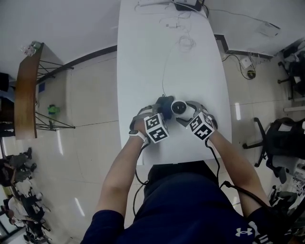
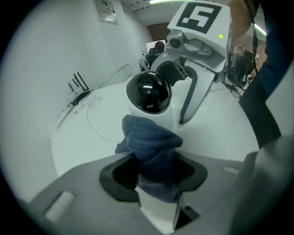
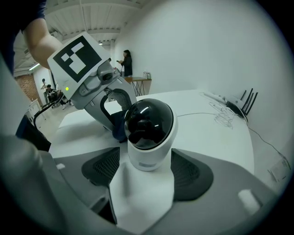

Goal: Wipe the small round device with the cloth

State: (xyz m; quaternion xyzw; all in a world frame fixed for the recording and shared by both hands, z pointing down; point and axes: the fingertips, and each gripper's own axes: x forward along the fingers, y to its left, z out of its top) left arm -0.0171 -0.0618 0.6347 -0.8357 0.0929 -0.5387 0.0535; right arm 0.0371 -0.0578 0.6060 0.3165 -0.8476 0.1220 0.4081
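The small round device [image 1: 180, 108], a white dome camera with a black glossy lens, stands on the white table [image 1: 157, 57]. My right gripper [image 1: 183, 116] is shut on its white base [image 3: 149, 131], which sits between the two pads. My left gripper [image 1: 162, 110] is shut on a bunched dark blue cloth [image 2: 151, 142]. The cloth's tip rests against the device's front, just under the black dome [image 2: 149, 94]. In the right gripper view the left gripper [image 3: 98, 89] reaches in from the left, with the cloth [image 3: 118, 124] at the device's side.
A thin white cable [image 1: 164, 71] runs up the table to small items at the far end [image 1: 186, 5]. A router with antennas [image 3: 241, 103] lies there. A wooden side table [image 1: 26, 90] stands at the left and an office chair [image 1: 281, 138] at the right.
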